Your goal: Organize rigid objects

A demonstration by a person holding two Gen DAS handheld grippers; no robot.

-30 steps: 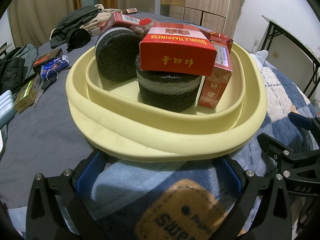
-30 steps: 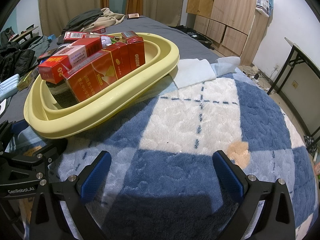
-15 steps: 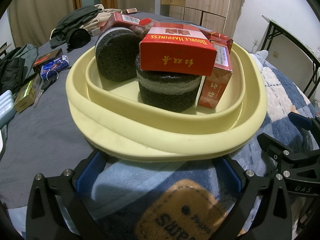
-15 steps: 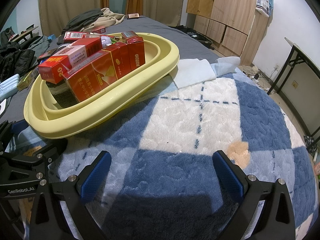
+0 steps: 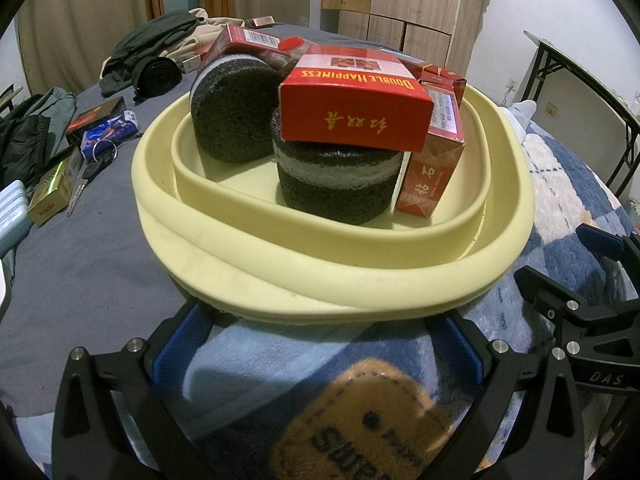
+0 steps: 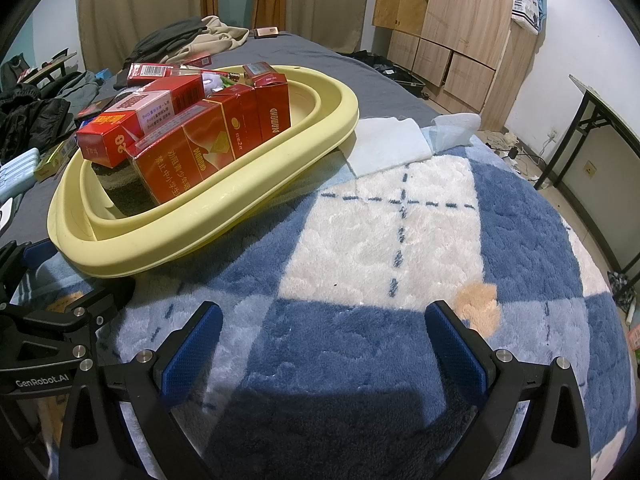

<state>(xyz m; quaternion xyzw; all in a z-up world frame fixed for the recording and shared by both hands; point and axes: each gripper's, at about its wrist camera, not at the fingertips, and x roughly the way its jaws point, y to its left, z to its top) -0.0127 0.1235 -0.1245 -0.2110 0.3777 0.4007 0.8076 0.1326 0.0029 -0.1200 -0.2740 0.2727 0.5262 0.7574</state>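
Note:
A pale yellow basin rests on the bed, partly on a blue and white blanket. Inside it stand two dark foam cylinders and several red boxes; a "Double Happiness" box lies on the nearer cylinder, and "Diamond" cartons lean along the right wall. My left gripper is open just in front of the basin's near rim, with nothing between its fingers. My right gripper is open over the blanket, to the right of the basin, holding nothing.
Small boxes and keys lie on the grey sheet left of the basin. Dark clothes are heaped at the far end. White cloths lie beyond the basin. Wooden cabinets and a folding table stand at the right.

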